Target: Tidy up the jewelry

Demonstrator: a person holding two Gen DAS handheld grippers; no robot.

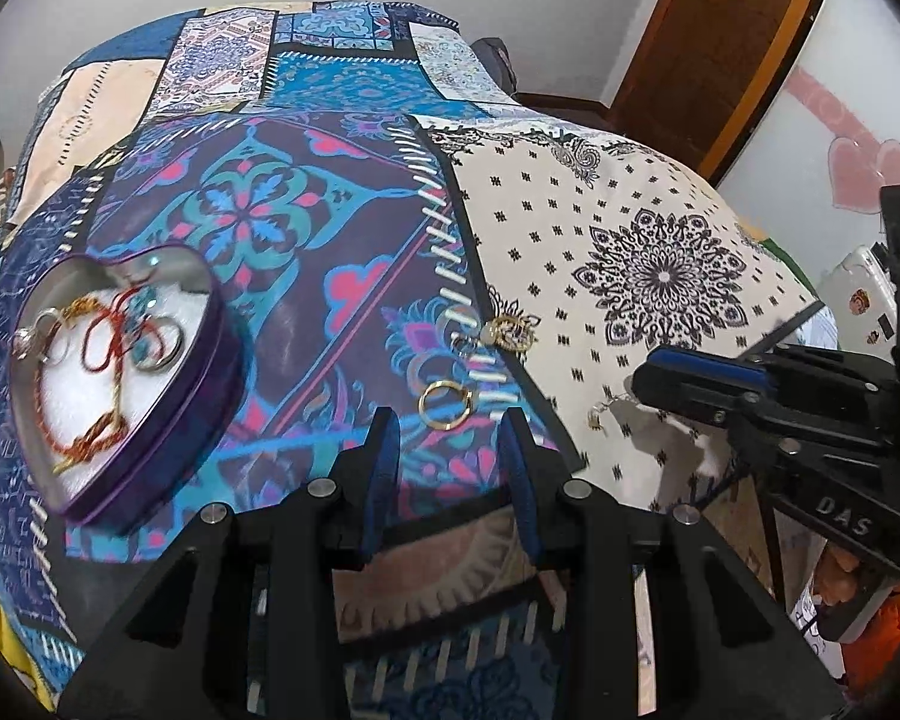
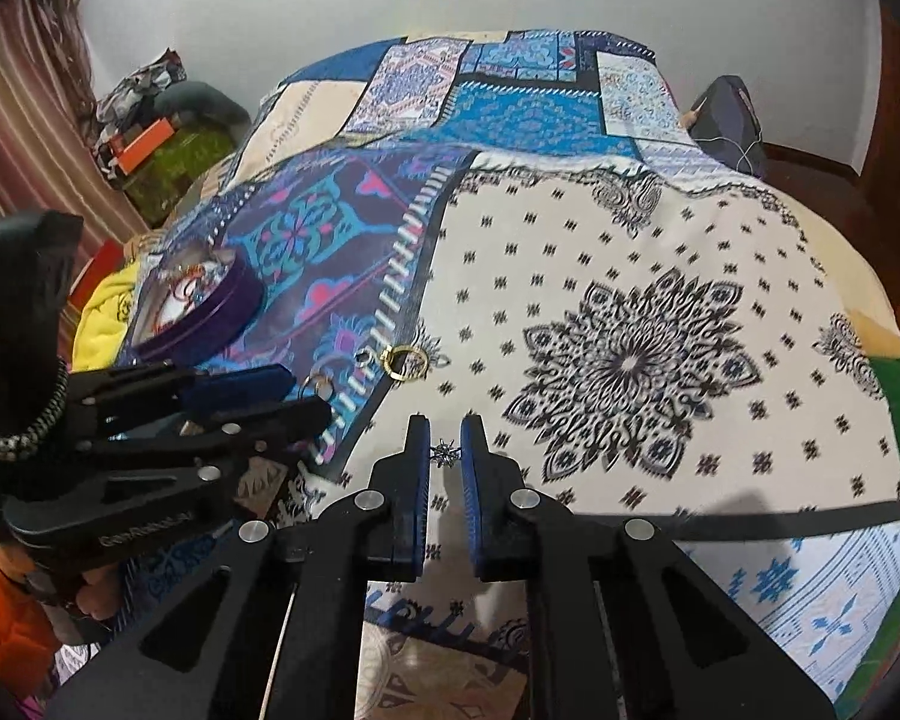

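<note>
A purple heart-shaped tin (image 1: 150, 456) lies on the patterned bedspread at left, holding red and gold cords and several rings; it shows in the right wrist view (image 2: 222, 312) too. My left gripper (image 1: 447, 444) is open, just short of a gold ring (image 1: 445, 405). A gold ornate earring (image 1: 513, 330) and a small silver ring (image 1: 461, 343) lie beyond it. My right gripper (image 2: 445, 435) has its jaws narrowly apart around a small silver star-shaped piece (image 2: 445, 454), which spans the gap. The gold ring (image 2: 408, 363) and a silver hoop (image 2: 319, 387) lie to its left.
The left gripper (image 2: 258, 402) shows at the left of the right wrist view; the right gripper (image 1: 660, 381) shows at the right of the left wrist view. The bed's front edge is just below both grippers. A wooden door (image 1: 720, 48) stands at the back right.
</note>
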